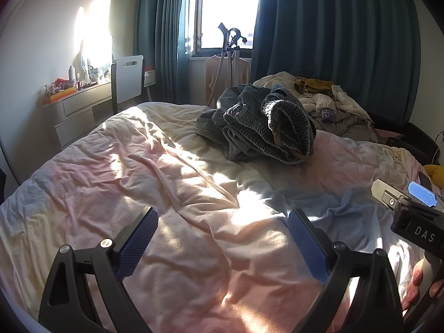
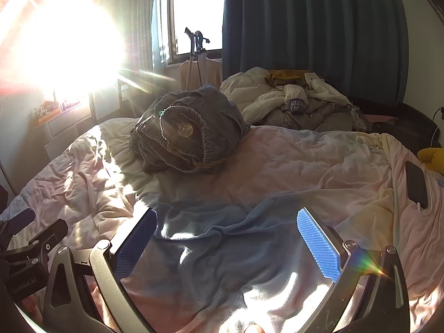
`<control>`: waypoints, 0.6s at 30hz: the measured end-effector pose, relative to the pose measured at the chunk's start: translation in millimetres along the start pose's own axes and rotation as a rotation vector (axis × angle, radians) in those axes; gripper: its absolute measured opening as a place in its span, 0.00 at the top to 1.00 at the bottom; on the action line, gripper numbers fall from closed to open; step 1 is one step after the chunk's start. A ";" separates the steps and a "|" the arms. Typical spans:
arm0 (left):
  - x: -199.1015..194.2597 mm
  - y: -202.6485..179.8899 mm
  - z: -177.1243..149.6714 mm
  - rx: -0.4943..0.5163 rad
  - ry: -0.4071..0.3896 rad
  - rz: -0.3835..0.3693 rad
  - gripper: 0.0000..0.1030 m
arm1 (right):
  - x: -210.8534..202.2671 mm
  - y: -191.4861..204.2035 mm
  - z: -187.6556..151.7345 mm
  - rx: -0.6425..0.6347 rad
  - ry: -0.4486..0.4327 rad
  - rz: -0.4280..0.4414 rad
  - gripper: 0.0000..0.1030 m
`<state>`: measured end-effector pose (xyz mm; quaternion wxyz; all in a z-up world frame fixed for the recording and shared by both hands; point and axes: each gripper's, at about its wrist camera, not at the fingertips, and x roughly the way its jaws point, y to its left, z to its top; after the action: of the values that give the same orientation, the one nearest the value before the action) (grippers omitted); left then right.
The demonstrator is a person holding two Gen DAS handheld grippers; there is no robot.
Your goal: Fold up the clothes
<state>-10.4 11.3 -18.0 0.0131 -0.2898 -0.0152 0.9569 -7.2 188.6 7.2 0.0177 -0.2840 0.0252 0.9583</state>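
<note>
Bed (image 1: 83, 194) fills both views, pinkish-cream cover, heavily wrinkled, hard sun patches across the middle.

Far right corner of bed: pile of pale laundry (image 1: 333, 102) w/ a mustard piece on top, untouched.

Mid-bed toward the far edge: crumpled grey denim garment (image 1: 258, 122), elastic waistband gaping toward the cams. A heap, no clear long axis. Well apart from both grippers.

Near edge: light blue cloth (image 2: 222, 244), lying mostly flat but rumpled, spread across the cover. In the right wrist view it sits directly under and ahead of the right gripper (image 2: 227, 249), running roughly away from the claw toward mid-bed; exact outline hard to tell w/ glare. In the left wrist view only its left part shows (image 1: 341, 211), off to the right of the left gripper (image 1: 222, 244).

Phone (image 2: 416, 183) on cable at the right edge of bed, clear of the work.

Grippers:
- L: jaws spread wide, nothing between the pads, hovering over bare cover near the near edge.
- R: jaws spread wide, straddling the blue cloth from above, not pinching. Can't tell if the tips touch fabric.

Judgement: blue cloth looks like the current item. R is clearly the nearer claw, cloth is dead ahead/below it; L needs to shift right to reach its side. Denim is next-far, both arms must reach fwd for it. Glare in R cam is a risk for finding the hem.
</note>
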 end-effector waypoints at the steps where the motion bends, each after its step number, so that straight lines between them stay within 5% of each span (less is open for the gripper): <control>1: 0.0 -0.3 0.3 0.000 0.000 -0.002 0.07 | 0.0 0.2 0.1 0.000 0.001 0.001 0.00; 18: 16.9 -14.0 26.0 0.052 0.001 -0.035 0.07 | 1.1 -0.7 10.4 0.014 -0.036 0.039 0.00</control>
<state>-38.6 25.3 -5.2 0.0374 -0.2896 0.0046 0.9564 -13.8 189.9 15.2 0.0016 -0.2663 0.0369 0.9632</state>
